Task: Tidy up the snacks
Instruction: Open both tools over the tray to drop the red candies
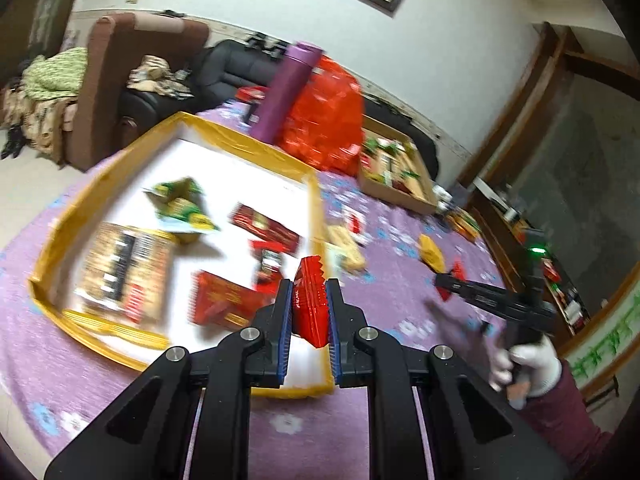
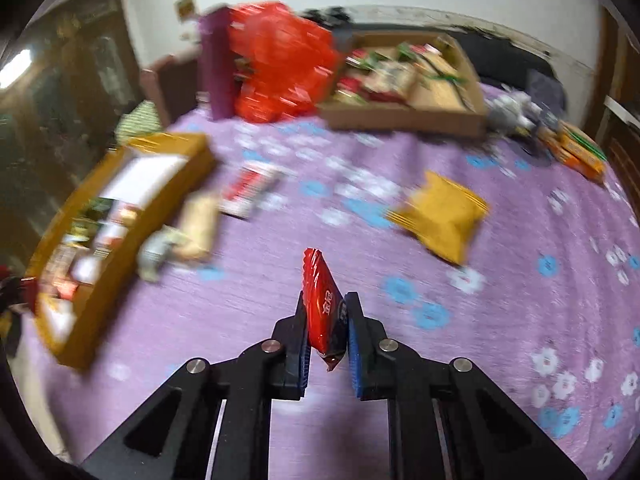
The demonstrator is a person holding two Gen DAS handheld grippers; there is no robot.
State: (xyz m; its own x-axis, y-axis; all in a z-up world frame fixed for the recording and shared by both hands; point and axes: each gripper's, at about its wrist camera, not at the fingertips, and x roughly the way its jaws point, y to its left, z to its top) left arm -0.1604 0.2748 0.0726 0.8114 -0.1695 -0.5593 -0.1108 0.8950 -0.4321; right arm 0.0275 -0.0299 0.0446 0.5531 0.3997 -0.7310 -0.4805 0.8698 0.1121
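My left gripper (image 1: 309,300) is shut on a red snack packet (image 1: 310,300), held above the near right corner of the yellow-rimmed tray (image 1: 108,172). The tray holds a green packet (image 1: 182,204), a brown packet (image 1: 124,268) and several red packets (image 1: 264,226). My right gripper (image 2: 326,320) is shut on another red snack packet (image 2: 323,304) above the purple cloth; it also shows in the left wrist view (image 1: 450,286). A yellow packet (image 2: 440,216), a red-and-white packet (image 2: 248,190) and a beige packet (image 2: 198,228) lie loose on the cloth.
A cardboard box (image 2: 404,118) of snacks stands at the back of the table, beside a red plastic bag (image 2: 280,64) and a purple cylinder (image 2: 216,64). Orange boxes (image 2: 576,152) lie at the far right. A sofa (image 1: 120,80) stands behind the table.
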